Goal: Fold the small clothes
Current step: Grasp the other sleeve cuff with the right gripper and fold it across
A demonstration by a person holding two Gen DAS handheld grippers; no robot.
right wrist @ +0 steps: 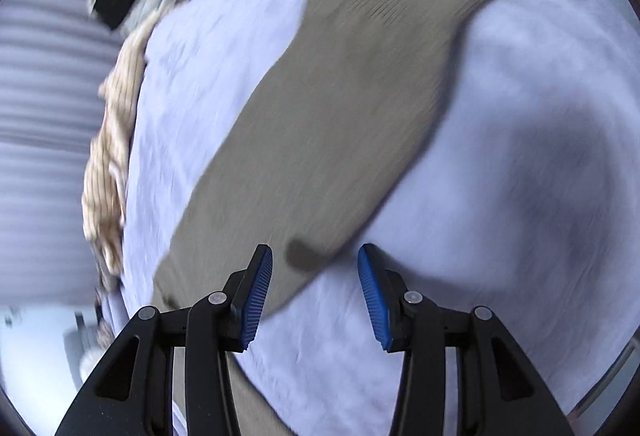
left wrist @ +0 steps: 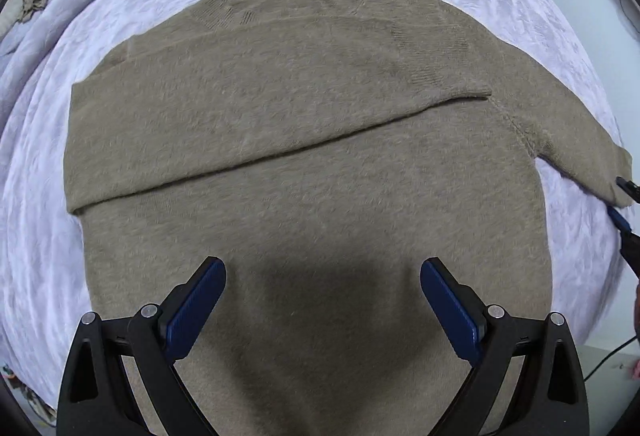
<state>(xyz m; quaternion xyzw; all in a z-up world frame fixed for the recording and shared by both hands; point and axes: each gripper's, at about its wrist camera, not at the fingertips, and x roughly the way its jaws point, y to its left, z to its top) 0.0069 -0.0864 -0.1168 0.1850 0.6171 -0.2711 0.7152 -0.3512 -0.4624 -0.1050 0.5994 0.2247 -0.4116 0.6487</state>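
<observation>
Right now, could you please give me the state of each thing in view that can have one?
Sweater: flat on the blanket, one sleeve folded across the body, the other sleeve still out.
Left gripper: open, empty, above the sweater.
Right gripper: open, empty.

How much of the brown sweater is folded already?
Done: one sleeve lies folded across the brown sweater. In hand: nothing; the left claw hangs open over the sweater's body, and the right claw is open by the other sleeve, which lies stretched out. Left: fold that sleeve, then the body.
</observation>
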